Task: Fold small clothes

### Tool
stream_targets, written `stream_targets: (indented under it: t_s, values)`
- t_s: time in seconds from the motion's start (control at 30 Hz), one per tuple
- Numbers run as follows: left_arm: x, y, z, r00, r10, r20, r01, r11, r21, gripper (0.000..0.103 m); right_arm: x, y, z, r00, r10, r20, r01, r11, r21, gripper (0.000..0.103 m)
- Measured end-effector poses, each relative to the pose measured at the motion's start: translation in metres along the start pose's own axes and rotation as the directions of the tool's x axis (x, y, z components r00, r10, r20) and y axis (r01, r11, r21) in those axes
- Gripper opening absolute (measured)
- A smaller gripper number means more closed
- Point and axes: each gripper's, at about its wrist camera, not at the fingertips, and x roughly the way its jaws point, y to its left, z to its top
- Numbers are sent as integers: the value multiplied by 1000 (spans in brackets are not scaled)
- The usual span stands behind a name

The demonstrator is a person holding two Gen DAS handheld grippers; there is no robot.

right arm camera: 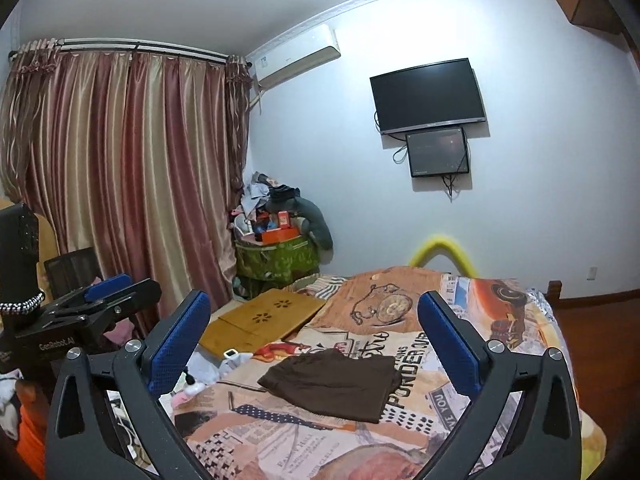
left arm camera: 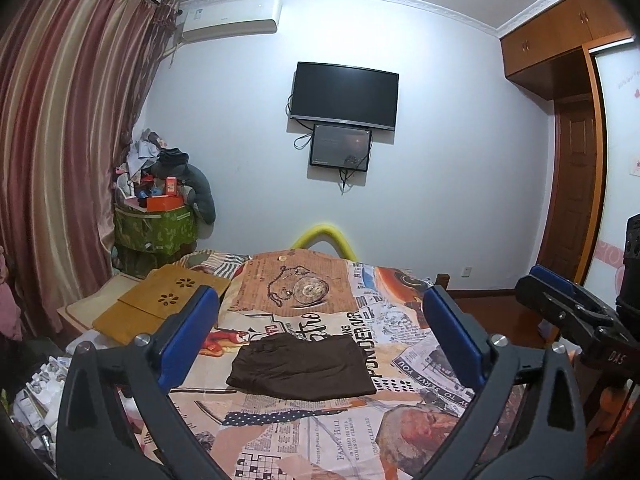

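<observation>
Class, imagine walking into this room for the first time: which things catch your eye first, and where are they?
A folded brown garment lies flat on the busy newspaper-print bedspread, framed by wide-open blue-padded tongs. A black television hangs on the pale far wall, and striped pink-gold curtains fill the window side.

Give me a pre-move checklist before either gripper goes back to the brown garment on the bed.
1. Left gripper open, nothing between its jaws: ok.
2. Right gripper open, nothing between its jaws: ok.
3. Brown garment lies flat on the bedspread, clear of both grippers: ok.
4. Garment folded into a compact rectangle: ok, as far as the top shows; edges underneath cannot tell.
5. Space around the garment free; wooden lap tray sits well to one side, not touching it: ok.
6. More small clothes waiting to be folded: cannot tell.
</observation>
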Motion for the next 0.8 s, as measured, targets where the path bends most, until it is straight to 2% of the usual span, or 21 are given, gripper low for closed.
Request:
stream_targets:
  t_s: [0.8]
  values:
    - [2,0,2,1000,-23,-12,23,1000,12,103,-7,3,1,1000,0,-4,0,1000,0,103]
